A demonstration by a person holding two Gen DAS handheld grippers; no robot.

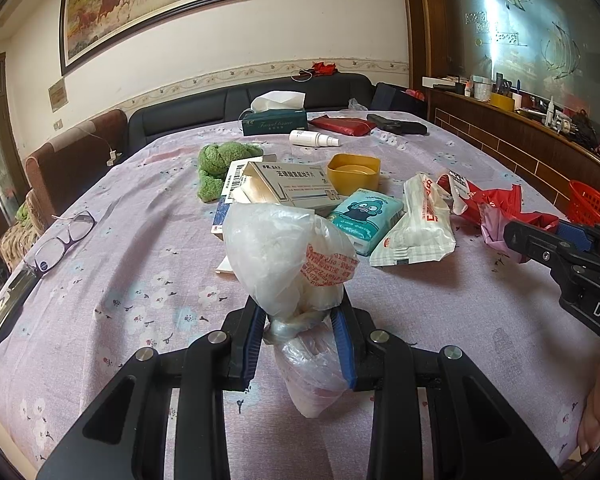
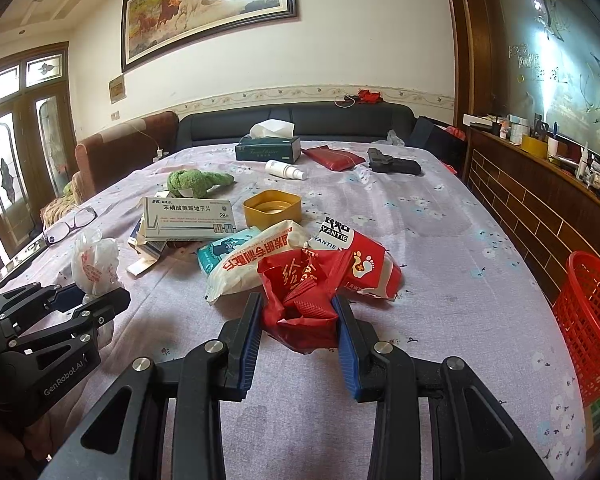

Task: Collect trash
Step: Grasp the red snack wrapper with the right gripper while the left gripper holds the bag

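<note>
My left gripper is shut on the knotted neck of a clear plastic bag with red print, held just above the flowered tablecloth. The right wrist view shows the same bag in that gripper at the far left. My right gripper is shut on a crumpled red wrapper that rests on the cloth; it shows at the right edge of the left wrist view. Behind lie a white packet, a red and white packet, a teal tissue pack and a medicine box.
A red mesh basket stands off the table's right edge. A yellow tub, green plush, glasses, white bottle and tissue box lie on the table. A sofa runs behind, a wooden counter along the right.
</note>
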